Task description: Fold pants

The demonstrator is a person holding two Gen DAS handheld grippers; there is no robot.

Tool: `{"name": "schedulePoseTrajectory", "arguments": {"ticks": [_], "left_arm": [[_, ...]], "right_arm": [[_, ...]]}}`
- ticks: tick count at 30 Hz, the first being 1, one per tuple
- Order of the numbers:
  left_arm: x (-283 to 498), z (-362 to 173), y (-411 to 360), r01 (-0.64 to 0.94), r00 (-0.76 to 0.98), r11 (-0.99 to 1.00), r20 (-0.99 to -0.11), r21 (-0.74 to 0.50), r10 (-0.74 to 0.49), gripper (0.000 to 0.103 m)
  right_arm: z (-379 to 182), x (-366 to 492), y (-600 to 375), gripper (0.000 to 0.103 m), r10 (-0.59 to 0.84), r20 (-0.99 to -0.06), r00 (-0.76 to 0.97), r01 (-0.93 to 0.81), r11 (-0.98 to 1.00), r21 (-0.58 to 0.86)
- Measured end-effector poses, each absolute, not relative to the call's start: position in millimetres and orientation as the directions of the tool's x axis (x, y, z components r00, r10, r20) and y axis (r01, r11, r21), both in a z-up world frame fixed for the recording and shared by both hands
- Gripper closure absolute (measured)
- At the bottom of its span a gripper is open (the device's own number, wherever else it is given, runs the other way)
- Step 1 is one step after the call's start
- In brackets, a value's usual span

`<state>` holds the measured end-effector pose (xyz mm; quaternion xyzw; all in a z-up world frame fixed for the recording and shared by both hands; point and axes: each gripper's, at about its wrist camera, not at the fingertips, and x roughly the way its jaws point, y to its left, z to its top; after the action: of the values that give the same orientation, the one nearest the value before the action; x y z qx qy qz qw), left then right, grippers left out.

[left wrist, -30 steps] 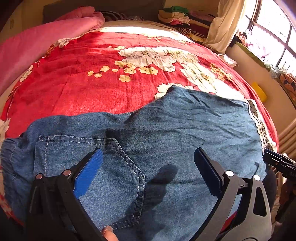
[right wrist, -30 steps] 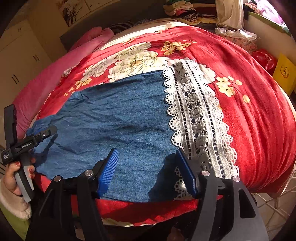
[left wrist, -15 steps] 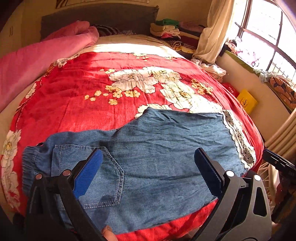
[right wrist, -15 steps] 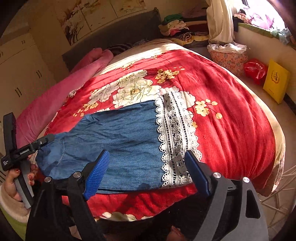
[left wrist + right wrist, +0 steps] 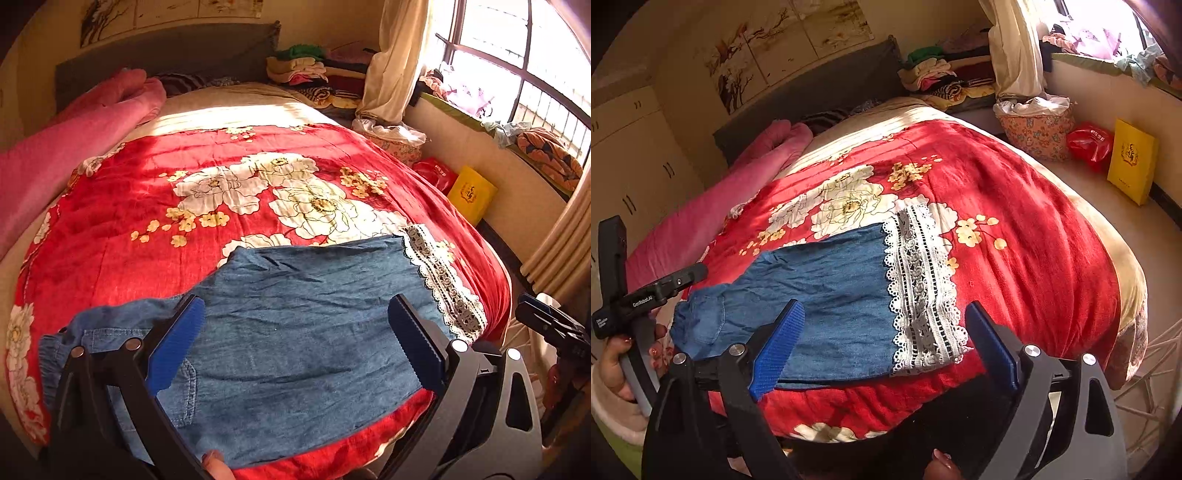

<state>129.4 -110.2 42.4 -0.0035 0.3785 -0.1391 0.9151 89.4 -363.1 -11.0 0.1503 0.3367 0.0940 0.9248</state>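
The blue denim pants (image 5: 314,350) lie flat across the near edge of a red floral quilt (image 5: 147,206). Their waistband and back pocket are at the left, and the white lace hem (image 5: 443,288) is at the right. My left gripper (image 5: 295,301) hovers above the pocket end, open, with nothing between its blue pads. In the right wrist view the pants (image 5: 831,280) and lace hem (image 5: 919,295) lie below my right gripper (image 5: 885,306). Its jaws are opening and hold nothing. A hand (image 5: 613,362) grips the left tool's handle at the left edge.
A pink blanket (image 5: 55,155) runs along the bed's left side. Folded clothes (image 5: 306,70) are stacked by the headboard. On the floor to the right stand a floral basket (image 5: 1034,133), a red bag (image 5: 1089,144) and a yellow bag (image 5: 1132,162). A radiator (image 5: 561,243) stands near the window.
Both grippers have drawn back and up from the pants, so more of the bed shows. The right gripper's jaws have spread wider. The pants lie still.
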Motion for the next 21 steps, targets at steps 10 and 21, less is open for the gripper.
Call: {"name": "schedulePoseTrajectory", "arguments": {"ticks": [10, 21], "left_arm": [[150.2, 31.6, -149.8, 0.309, 0.648, 0.948, -0.712, -0.079, -0.271, 0.010], [188.7, 6.4, -193.2, 0.417, 0.566, 0.907, -0.767, -0.052, -0.303, 0.010]], "right_arm": [[-32.3, 95.7, -375.1, 0.013, 0.280, -0.620, 0.733, -0.039, 0.927, 0.373], [-62.4, 108.5, -380.0, 0.012, 0.305, -0.655, 0.691, 0.004, 0.905, 0.425]]}}
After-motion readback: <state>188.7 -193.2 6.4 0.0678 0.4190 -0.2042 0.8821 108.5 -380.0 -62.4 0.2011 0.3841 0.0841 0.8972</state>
